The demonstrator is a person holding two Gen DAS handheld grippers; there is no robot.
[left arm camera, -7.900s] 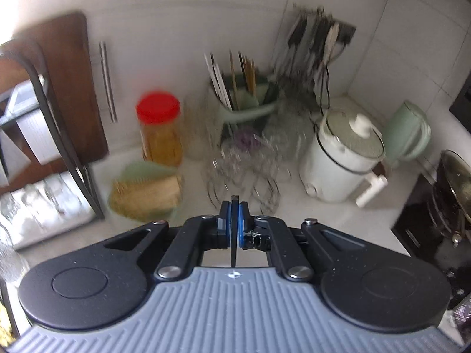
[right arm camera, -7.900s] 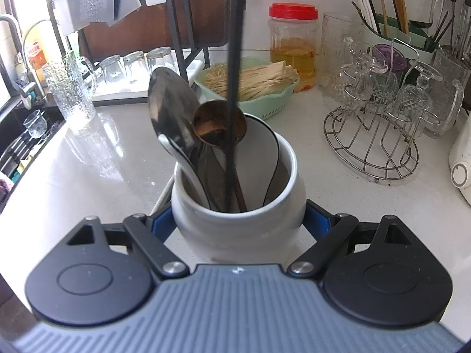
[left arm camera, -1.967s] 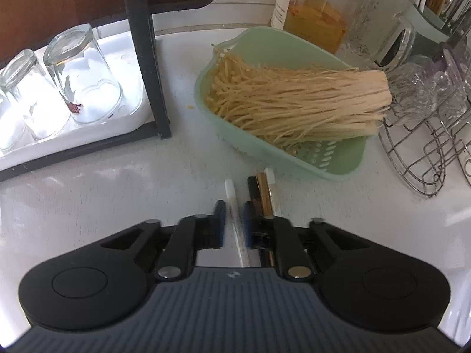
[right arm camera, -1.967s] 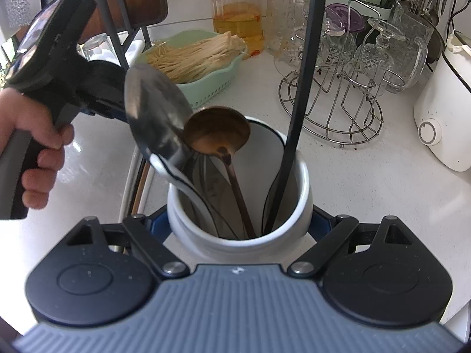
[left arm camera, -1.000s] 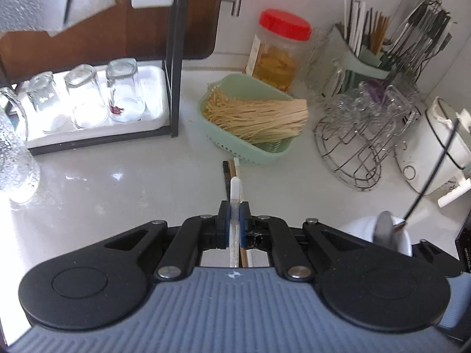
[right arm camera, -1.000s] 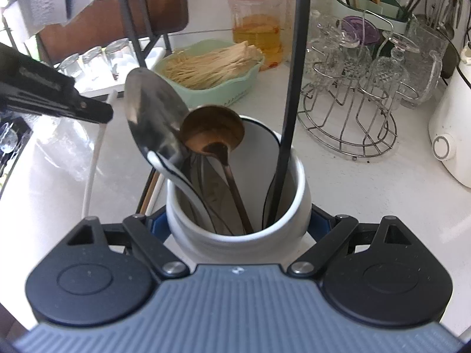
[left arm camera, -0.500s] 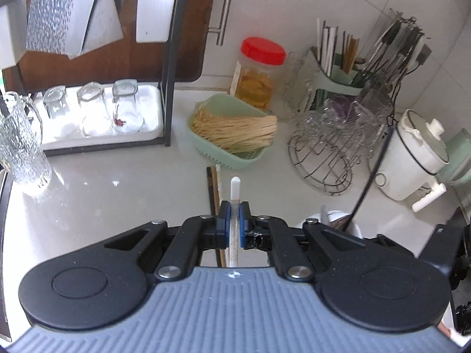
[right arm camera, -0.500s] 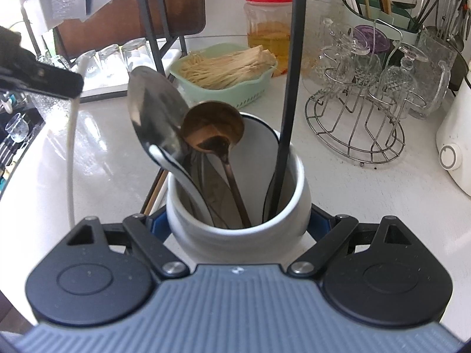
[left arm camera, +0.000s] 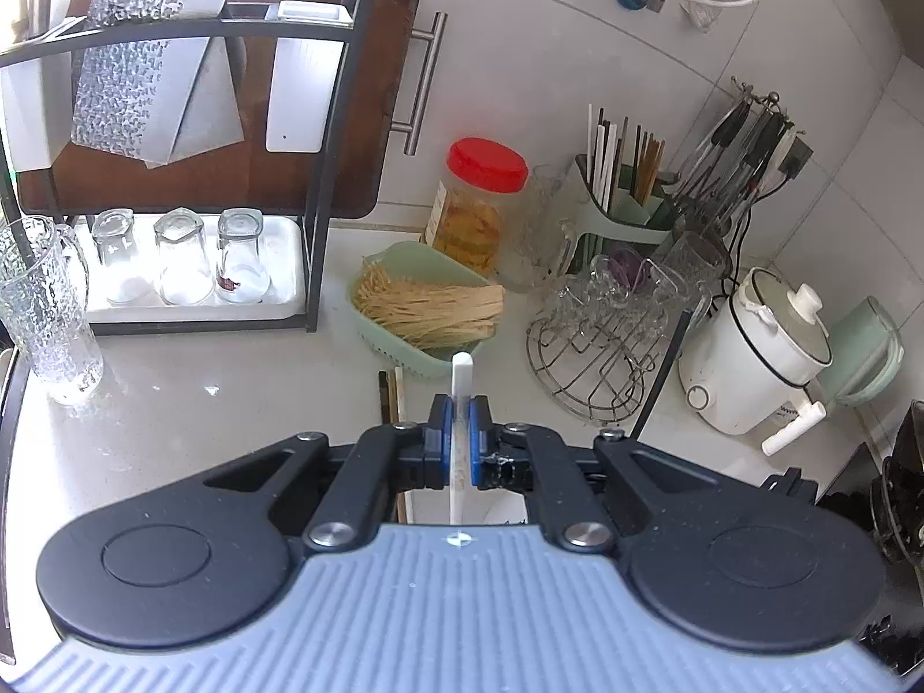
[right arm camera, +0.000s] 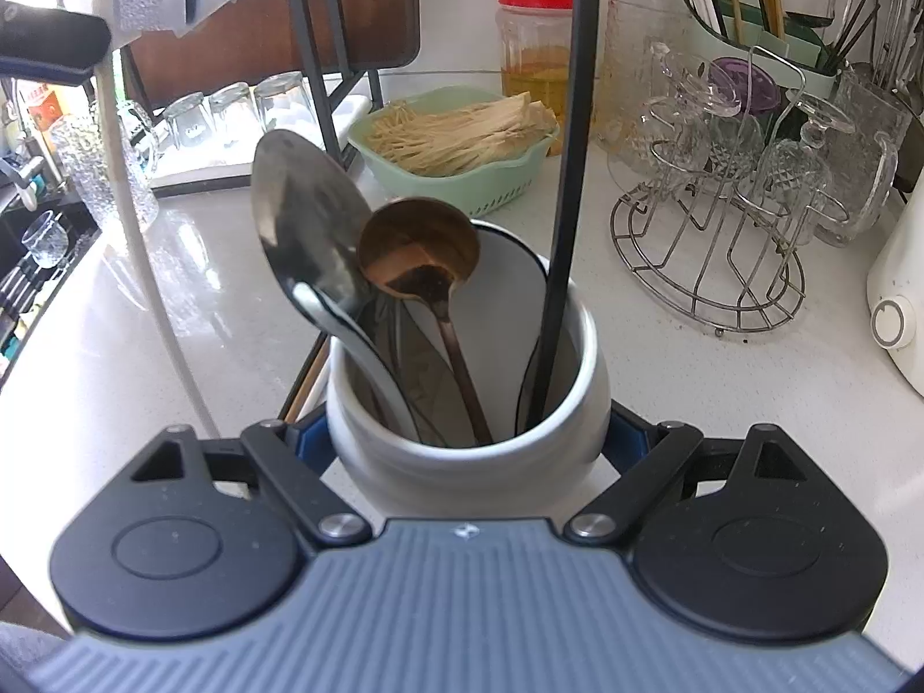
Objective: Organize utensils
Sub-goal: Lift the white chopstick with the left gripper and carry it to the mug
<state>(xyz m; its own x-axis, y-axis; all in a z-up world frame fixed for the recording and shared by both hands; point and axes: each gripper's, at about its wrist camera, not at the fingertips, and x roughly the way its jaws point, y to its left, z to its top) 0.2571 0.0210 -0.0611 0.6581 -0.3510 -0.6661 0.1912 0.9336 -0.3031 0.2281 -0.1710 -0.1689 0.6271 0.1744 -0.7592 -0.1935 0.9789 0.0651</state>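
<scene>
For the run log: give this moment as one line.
left gripper: shut on white chopstick, lifted | right gripper: shut on white crock | two chopsticks on counter

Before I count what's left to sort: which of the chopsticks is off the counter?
The white chopstick, clamped upright in the left hand-held gripper. The dark and tan chopsticks lie flat on the counter beside the green basket.

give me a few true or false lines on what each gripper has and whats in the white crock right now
1. The left gripper is shut on a white chopstick. True.
2. The right gripper is empty. False: it clamps the white crock.
3. The crock holds a steel spoon and a bronze spoon. True.
4. The green basket holds glasses. False: it holds pale noodles.
</scene>
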